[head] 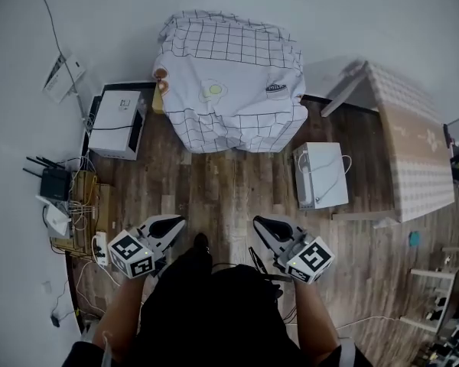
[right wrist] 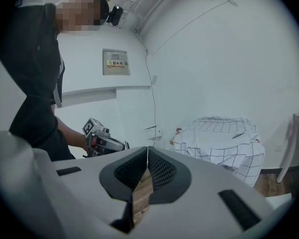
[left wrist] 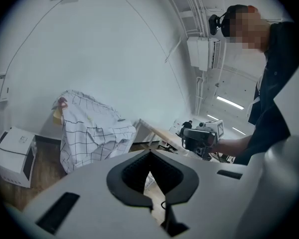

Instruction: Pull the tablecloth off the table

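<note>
A white tablecloth [head: 229, 79] with a black grid border and a fried-egg print drapes over a small table against the far wall; it also shows as the tablecloth [left wrist: 92, 128] and the tablecloth [right wrist: 222, 141] in the gripper views. My left gripper [head: 176, 224] and right gripper [head: 262, 224] hang close to my body over the wood floor, well short of the cloth. Both are shut with nothing between their jaws. The left gripper [left wrist: 149, 156] points toward the cloth's left side, the right gripper [right wrist: 148, 151] points left of the cloth.
A white box [head: 116, 123] sits left of the table and another white box [head: 321, 174] at its right. A tipped patterned table [head: 413, 147] lies at the far right. A router [head: 55, 182] and tangled cables [head: 80, 220] line the left wall.
</note>
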`<state>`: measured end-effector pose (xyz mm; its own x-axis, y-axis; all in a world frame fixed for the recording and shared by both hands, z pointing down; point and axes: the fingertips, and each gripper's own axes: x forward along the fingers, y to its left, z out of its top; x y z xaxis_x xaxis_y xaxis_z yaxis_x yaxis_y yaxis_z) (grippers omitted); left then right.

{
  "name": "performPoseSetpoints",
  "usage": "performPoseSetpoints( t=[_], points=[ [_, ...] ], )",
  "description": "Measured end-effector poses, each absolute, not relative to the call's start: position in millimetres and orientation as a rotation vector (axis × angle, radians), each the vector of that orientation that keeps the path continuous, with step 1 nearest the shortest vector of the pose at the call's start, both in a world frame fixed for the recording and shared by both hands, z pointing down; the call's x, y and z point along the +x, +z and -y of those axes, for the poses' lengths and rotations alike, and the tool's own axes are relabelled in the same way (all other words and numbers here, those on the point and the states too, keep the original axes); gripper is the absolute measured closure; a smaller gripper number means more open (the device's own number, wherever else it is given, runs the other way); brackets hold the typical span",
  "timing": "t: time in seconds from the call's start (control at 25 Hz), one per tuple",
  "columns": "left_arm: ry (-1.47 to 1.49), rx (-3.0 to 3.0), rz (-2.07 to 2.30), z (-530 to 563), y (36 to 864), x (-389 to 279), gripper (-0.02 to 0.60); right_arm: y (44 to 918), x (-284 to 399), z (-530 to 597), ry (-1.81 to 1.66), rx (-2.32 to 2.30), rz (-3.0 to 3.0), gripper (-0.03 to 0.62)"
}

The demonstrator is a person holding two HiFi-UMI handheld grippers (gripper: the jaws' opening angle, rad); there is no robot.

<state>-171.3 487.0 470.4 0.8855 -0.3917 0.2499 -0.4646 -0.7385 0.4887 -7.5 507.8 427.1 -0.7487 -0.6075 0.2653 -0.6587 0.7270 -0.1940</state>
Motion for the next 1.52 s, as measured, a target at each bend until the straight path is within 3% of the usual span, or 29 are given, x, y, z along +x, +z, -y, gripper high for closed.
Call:
performPoseSetpoints(
  t=[0.44, 1.52],
  points=[
    [0.225, 2.614, 0.512, -416, 454, -151, 0.579, 420, -16, -444, 0.384, 0.986, 2.756, 0.572],
    [0.429, 2.628, 0.722, -130, 443, -54, 0.579, 425, 95, -147, 0.261, 0.746, 2.793, 0.572]
  ],
)
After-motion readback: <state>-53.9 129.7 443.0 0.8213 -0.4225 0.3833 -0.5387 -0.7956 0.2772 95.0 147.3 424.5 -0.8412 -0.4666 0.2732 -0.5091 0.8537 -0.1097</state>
